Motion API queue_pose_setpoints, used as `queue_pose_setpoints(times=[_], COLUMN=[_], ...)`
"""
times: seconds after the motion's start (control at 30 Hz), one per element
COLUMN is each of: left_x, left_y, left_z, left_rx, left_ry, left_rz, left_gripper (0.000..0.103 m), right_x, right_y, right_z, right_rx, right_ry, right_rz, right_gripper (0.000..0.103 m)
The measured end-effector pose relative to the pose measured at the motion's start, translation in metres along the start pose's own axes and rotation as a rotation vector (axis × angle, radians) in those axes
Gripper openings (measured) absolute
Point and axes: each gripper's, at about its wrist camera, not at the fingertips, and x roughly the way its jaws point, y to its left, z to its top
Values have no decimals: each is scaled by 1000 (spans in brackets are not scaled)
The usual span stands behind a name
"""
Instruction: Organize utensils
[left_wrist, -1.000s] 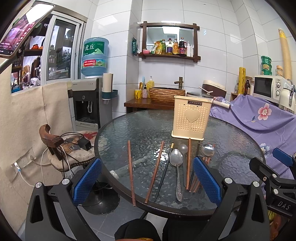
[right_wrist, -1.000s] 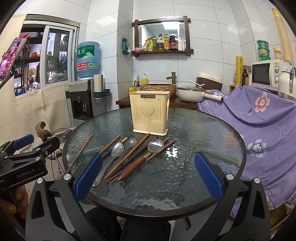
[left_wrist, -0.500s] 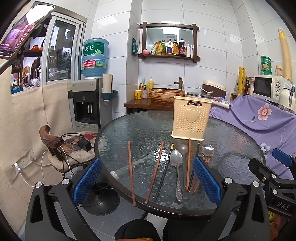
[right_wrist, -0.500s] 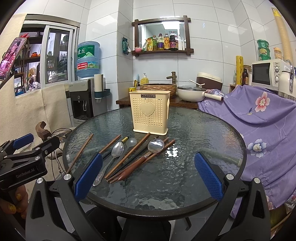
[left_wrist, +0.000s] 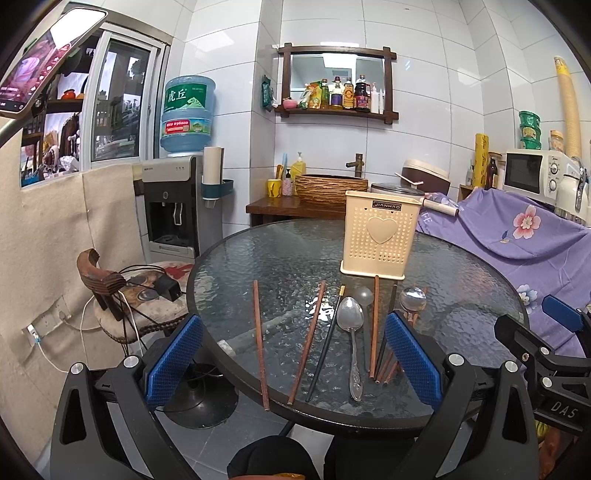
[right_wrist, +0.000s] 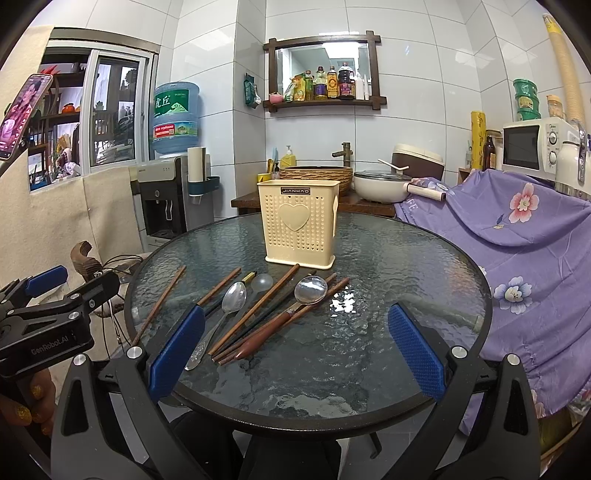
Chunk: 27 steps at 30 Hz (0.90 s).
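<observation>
Round table (right_wrist: 406, 266) of textured, glossy glass, perforated cream plastic holder (right_wrist: 300, 229), wooden chopsticks (left_wrist: 258, 332) finished matt brown, polished metal spoon (left_wrist: 351, 325), gripper pads (right_wrist: 413, 347) faced in rough blue rubber, purple floral cloth (right_wrist: 517, 229)

My cameras give bright, even, sharp views. Daylight enters through the window (left_wrist: 118, 107) at left; overhead light glares off the white wall tiles (right_wrist: 417, 92). Specular glints break up the textured glass table (right_wrist: 341, 304) (strongest near centre). Fisheye bending curves all edges, and the corners vignette to black.
</observation>
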Motion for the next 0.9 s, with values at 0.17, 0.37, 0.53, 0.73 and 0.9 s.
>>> queue_pose_setpoints(times=[0.17, 0.37, 0.53, 0.73, 0.9], left_x=[0, 0, 10, 42, 71], left_y=[-2, -3, 0, 15, 29], left_z=[0, 0, 0, 4, 4], left_rx=[-2, 2, 9, 20, 13], left_ry=[2, -3, 21, 102, 192], left_rz=[-2, 3, -9, -14, -4], left_gripper=[97, 97, 97, 97, 97], right_x=[0, 1, 7, 34, 66], right_y=[0, 0, -2, -10, -20], right_z=[0, -1, -1, 2, 2], right_rx=[-2, -4, -9, -23, -19], right_ry=[0, 0, 14, 70, 151], right_rz=[-1, -4, -18, -51, -53], right_gripper=[98, 98, 98, 98, 98])
